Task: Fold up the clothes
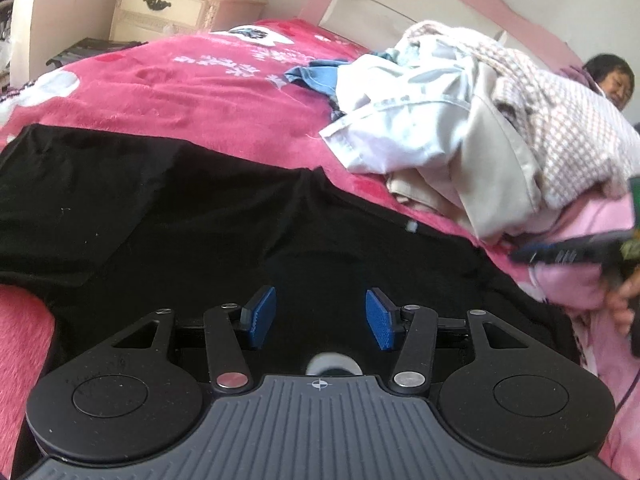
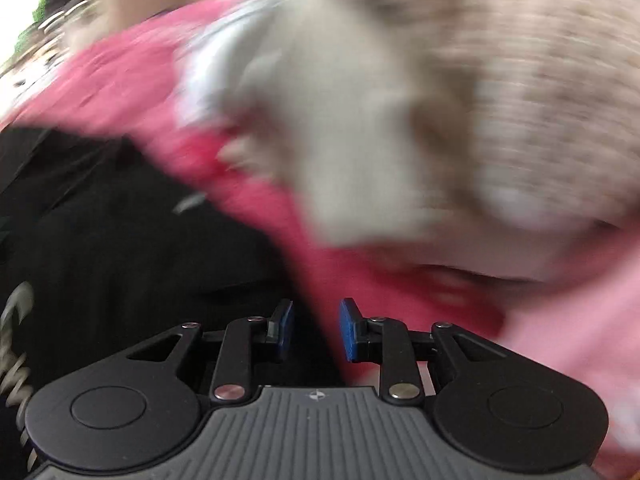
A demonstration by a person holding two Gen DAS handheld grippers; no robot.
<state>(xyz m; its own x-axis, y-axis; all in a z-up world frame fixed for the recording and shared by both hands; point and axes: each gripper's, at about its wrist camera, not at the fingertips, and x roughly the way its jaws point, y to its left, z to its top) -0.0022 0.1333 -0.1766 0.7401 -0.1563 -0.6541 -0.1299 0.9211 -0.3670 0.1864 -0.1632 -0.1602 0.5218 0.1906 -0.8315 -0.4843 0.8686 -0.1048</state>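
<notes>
A black garment [image 1: 160, 208] lies spread flat on the pink blanket [image 1: 200, 80] of a bed. My left gripper [image 1: 320, 316] hovers just over it, blue pads [image 1: 262, 316] apart and nothing between them. In the right wrist view, which is heavily blurred, my right gripper [image 2: 316, 328] stands open over the right edge of the black garment [image 2: 120, 240], where it meets the pink blanket [image 2: 360, 280]. The right gripper also shows as a dark blurred shape [image 1: 580, 248] at the right edge of the left wrist view, with a hand [image 1: 624, 300] behind it.
A heap of unfolded clothes [image 1: 460, 120], white, beige and checked, sits on the bed to the right of the black garment and fills the upper right wrist view [image 2: 400, 100]. A cream nightstand [image 1: 168, 8] stands beyond the bed. A person [image 1: 612, 80] is at the far right.
</notes>
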